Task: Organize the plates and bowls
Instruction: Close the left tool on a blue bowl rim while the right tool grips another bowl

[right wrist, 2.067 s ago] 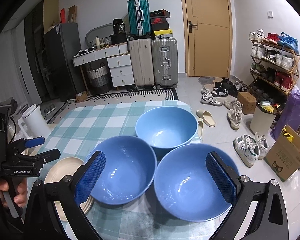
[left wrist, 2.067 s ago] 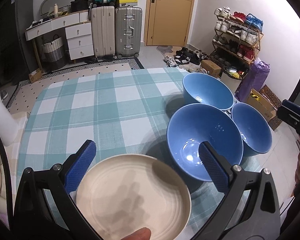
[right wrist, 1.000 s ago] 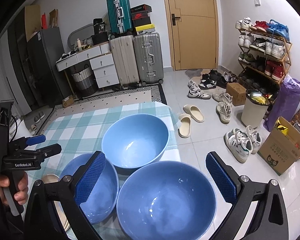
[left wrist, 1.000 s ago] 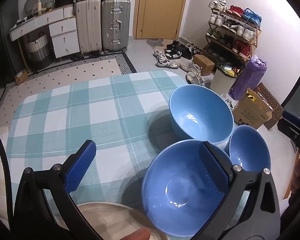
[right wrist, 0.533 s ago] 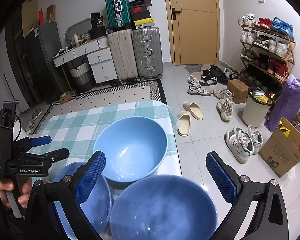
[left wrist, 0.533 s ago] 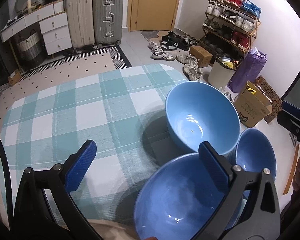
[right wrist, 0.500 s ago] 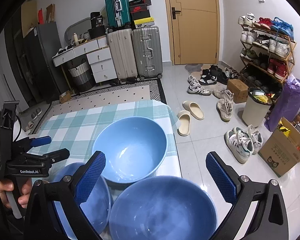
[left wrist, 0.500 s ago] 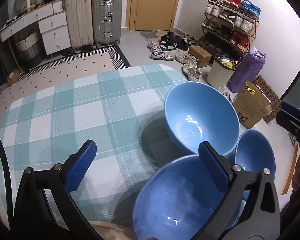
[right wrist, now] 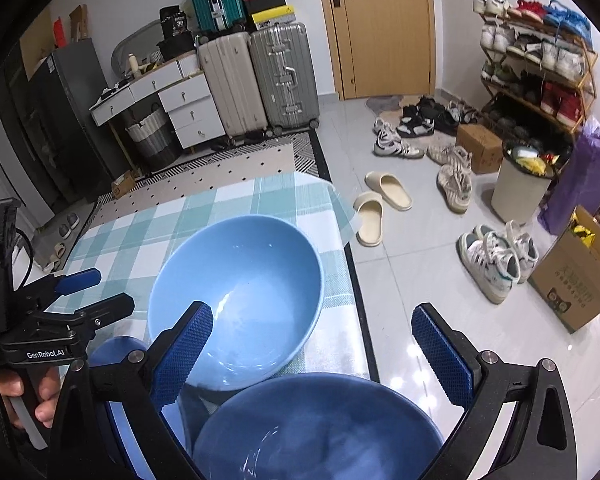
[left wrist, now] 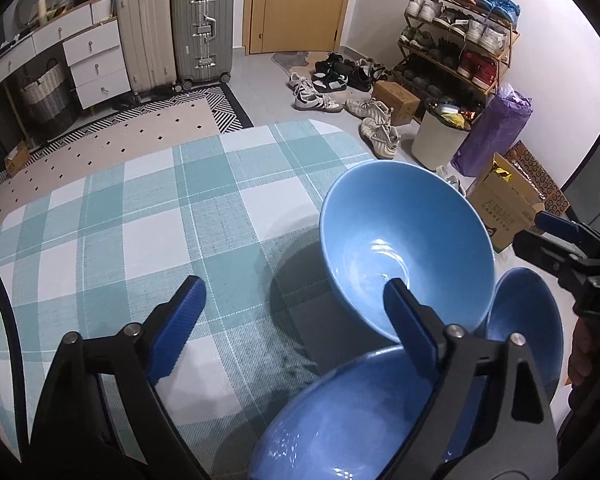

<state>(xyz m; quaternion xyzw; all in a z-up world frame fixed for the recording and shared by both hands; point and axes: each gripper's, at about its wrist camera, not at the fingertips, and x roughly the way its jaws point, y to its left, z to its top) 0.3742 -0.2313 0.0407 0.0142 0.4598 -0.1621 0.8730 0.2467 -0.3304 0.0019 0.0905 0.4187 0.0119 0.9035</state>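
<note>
Both tongs hang released and empty: left tongs (left wrist: 296,312), jaws just narrowing, and right tongs (right wrist: 314,340) flank the far blue bowl (left wrist: 408,248), probably to nest it.

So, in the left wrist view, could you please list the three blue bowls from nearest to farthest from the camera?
Nearest blue bowl at the bottom edge → small-looking blue bowl at the right → farthest blue bowl, upright on the checked tablecloth.
</note>
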